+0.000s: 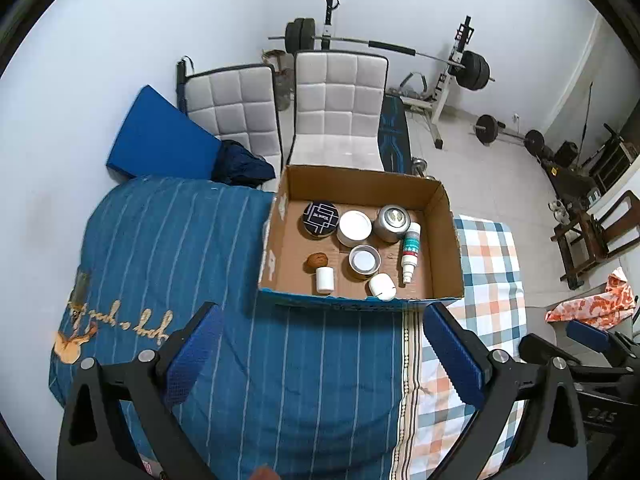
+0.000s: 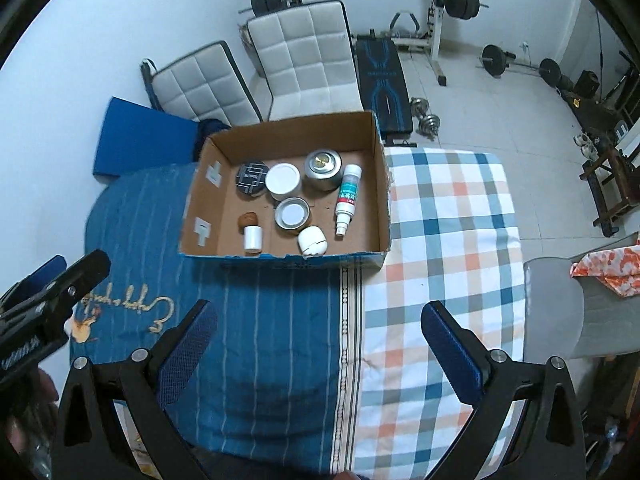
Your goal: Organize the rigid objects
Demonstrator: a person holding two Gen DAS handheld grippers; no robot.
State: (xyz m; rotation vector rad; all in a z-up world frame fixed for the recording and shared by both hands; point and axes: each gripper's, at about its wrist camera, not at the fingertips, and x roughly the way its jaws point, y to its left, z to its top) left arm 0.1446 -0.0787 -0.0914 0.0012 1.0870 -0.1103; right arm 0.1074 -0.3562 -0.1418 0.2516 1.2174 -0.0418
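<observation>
Eight small things sit in the open cardboard box (image 1: 444,216) on the bed, and you are holding nothing; at the back, from the left, a dark round tin (image 1: 319,220) with a white line pattern, a white-lidded jar (image 1: 354,227) touching it, and a silver canister (image 1: 392,222) just beside that; along the right, a white spray bottle (image 1: 410,251) lies on its side, nozzle towards you; in the middle a shallow metal tin (image 1: 364,261) with a white inside; nearer the front wall, a brown walnut-like lump (image 1: 317,261) with a small white cylinder (image 1: 325,279) touching it, and a rounded white case (image 1: 382,286) close to the front edge; the box rests on a blue striped blanket (image 1: 168,232), its right end over the checked sheet (image 1: 492,264); your left claw (image 1: 324,356) hangs wide above the blanket, short of the box, jaws empty; your right claw (image 2: 322,354) is likewise spread wide over the seam between blanket and sheet, gripping nothing; beyond the bed, two white quilted chairs (image 1: 340,100), a blue mat (image 1: 160,136) against the wall, and a barbell rack (image 1: 460,60) stand on the tiled floor.
</observation>
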